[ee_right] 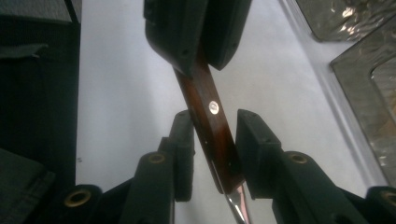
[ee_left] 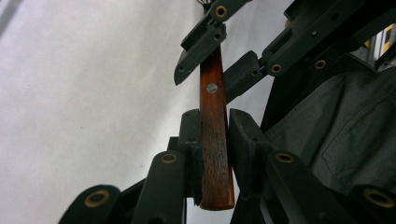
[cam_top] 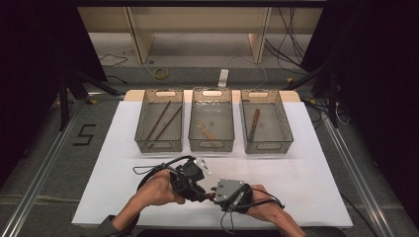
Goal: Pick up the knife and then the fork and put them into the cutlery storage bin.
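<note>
White sheet (cam_top: 306, 163) covers the table, dark floor around it. Near edge, center: my left gripper (cam_top: 197, 190) and right gripper (cam_top: 213, 193) meet nose to nose, above the sheet. Between them a wooden-handled utensil (ee_left: 214, 135), brown handle, one rivet showing. Left gripper view: my left jaws clamp the handle near its butt end, pads pressed on both sides; my right gripper's jaws sit farther up the same handle. Right gripper view: handle (ee_right: 210, 130) runs tilted between my right jaws, metal neck (ee_right: 238, 205) starting at the bottom edge. It touches the right pad; a small gap shows at the left pad, so I cannot tell if the clamp is full. Farther back, three mesh baskets in a row: left basket (cam_top: 143, 123) with two dark sticks (cam_top: 163, 121), middle basket (cam_top: 230, 123) with a pale utensil (cam_top: 205, 131), right basket (cam_top: 284, 123) with a wooden-handled knife (cam_top: 254, 123).
</note>
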A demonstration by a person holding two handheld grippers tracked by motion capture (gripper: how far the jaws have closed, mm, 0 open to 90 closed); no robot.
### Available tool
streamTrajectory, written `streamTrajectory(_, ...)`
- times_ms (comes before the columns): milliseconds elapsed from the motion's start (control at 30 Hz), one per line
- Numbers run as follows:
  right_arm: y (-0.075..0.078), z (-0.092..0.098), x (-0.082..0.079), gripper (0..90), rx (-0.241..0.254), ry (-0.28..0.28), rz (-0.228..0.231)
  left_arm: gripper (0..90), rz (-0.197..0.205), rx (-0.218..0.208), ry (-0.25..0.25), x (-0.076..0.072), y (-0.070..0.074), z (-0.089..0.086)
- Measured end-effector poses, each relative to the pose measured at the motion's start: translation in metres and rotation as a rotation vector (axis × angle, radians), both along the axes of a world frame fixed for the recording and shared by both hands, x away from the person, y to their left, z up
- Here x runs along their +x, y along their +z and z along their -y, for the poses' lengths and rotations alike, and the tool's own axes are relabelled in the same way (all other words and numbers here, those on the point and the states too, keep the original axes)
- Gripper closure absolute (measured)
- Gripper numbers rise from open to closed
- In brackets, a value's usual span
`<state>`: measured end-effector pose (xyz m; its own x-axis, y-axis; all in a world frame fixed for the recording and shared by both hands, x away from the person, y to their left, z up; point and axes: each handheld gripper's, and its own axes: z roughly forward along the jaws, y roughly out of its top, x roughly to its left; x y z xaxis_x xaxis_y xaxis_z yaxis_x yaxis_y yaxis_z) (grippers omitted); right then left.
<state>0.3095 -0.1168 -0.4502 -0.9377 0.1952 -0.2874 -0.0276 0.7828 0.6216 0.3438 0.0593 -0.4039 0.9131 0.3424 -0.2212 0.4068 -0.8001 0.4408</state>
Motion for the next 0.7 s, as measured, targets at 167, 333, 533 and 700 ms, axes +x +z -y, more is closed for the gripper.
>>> streamTrajectory(167,0.001,-0.001,-0.004,74.3,-0.028,0.047,0.024,74.6,-0.018,-0.025,-0.019,0.003,0.003,-0.004)
streamTrajectory(333,0.003,-0.003,-0.006,77.4,-0.049,0.063,0.047,72.6,0.01,-0.062,-0.012,0.005,0.005,-0.007)
streamTrajectory(533,0.008,0.005,-0.001,77.7,-0.048,0.016,0.041,46.4,0.045,-0.079,0.035,0.01,0.009,-0.013)
streamTrajectory(700,0.013,0.014,0.004,77.6,-0.036,-0.034,0.034,33.7,0.078,-0.14,0.107,0.015,0.012,-0.022)
